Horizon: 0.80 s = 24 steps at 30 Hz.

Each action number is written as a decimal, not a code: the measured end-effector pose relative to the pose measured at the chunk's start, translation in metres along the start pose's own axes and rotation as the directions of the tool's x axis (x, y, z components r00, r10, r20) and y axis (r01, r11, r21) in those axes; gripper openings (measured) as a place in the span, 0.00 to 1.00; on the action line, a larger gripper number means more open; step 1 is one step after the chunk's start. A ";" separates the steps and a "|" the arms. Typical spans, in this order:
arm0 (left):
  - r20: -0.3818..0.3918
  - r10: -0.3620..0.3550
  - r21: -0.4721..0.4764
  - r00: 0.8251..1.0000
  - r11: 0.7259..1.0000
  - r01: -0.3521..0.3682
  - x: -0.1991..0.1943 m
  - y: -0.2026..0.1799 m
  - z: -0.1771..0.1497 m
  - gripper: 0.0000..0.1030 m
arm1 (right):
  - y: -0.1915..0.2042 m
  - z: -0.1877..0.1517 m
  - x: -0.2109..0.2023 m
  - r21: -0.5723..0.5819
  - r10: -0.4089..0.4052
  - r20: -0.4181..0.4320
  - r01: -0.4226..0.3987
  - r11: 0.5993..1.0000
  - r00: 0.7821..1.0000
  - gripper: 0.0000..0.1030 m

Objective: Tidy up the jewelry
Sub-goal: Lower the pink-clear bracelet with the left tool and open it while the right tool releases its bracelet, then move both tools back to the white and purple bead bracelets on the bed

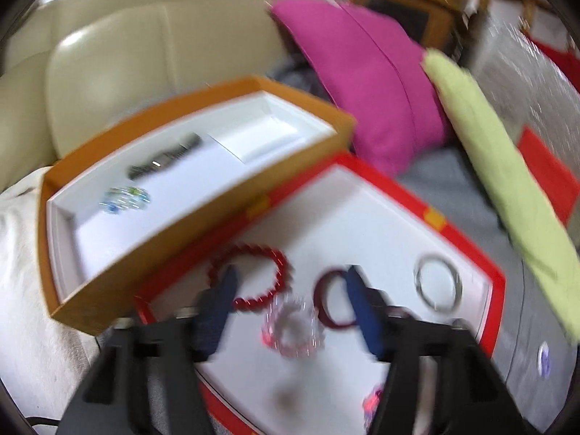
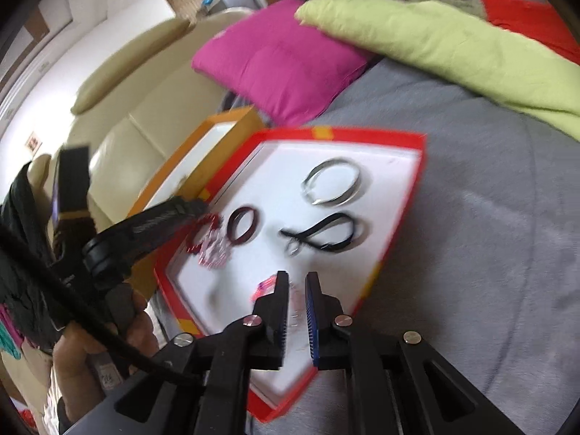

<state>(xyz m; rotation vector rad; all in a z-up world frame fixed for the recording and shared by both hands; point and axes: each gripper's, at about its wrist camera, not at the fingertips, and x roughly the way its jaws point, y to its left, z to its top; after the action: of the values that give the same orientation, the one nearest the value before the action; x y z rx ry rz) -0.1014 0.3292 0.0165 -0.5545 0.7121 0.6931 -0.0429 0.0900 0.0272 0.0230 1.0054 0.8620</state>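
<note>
A red-rimmed white tray (image 1: 467, 243) (image 2: 406, 199) lies on the grey cover and holds a red bead bracelet (image 1: 253, 272) (image 2: 197, 235), a clear pink bracelet (image 1: 291, 330) (image 2: 215, 250), a dark red bangle (image 1: 331, 299) (image 2: 243, 230), a silver bangle (image 1: 438, 284) (image 2: 331, 181) and a black cord bracelet (image 2: 326, 233). An orange box (image 1: 188, 224) (image 2: 221, 145) with a white inside holds a dark watch (image 1: 165, 157) and a blue-green bracelet (image 1: 125, 199). My left gripper (image 1: 290, 279) is open above the red bracelets. My right gripper (image 2: 297, 281) has a narrow gap between its jaws, over a pink piece (image 2: 266, 284) at the tray's near side.
A magenta cushion (image 1: 366, 83) (image 2: 279, 58) and a lime-green cloth (image 1: 507, 181) (image 2: 453, 43) lie behind the tray. A cream leather sofa (image 1: 127, 54) (image 2: 137, 123) stands behind the orange box. A hand (image 2: 94, 355) holds the left gripper at the left.
</note>
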 end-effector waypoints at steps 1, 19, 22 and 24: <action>0.011 -0.004 -0.006 1.000 1.000 0.004 -0.002 0.000 0.000 0.65 | -0.007 0.000 -0.007 0.007 -0.014 0.015 0.014 1.000 1.000 0.22; 0.086 -0.137 0.281 0.987 0.954 0.108 -0.034 -0.121 -0.039 0.66 | -0.267 -0.022 -0.141 0.497 -0.367 0.105 0.271 0.825 0.924 0.43; 0.074 -0.145 0.313 0.987 0.943 0.116 -0.034 -0.136 -0.047 0.66 | -0.281 -0.013 -0.136 0.526 -0.333 0.112 0.229 0.819 0.936 0.42; 0.069 -0.143 0.323 0.987 0.940 0.114 -0.033 -0.142 -0.051 0.66 | -0.286 -0.005 -0.121 0.522 -0.331 0.076 0.245 0.817 0.941 0.29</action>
<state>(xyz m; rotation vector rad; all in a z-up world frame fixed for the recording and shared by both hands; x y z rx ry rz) -0.0366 0.1913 0.0403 -0.2673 0.6791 0.4655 0.1016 -0.1834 0.0013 0.3766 1.0236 0.2904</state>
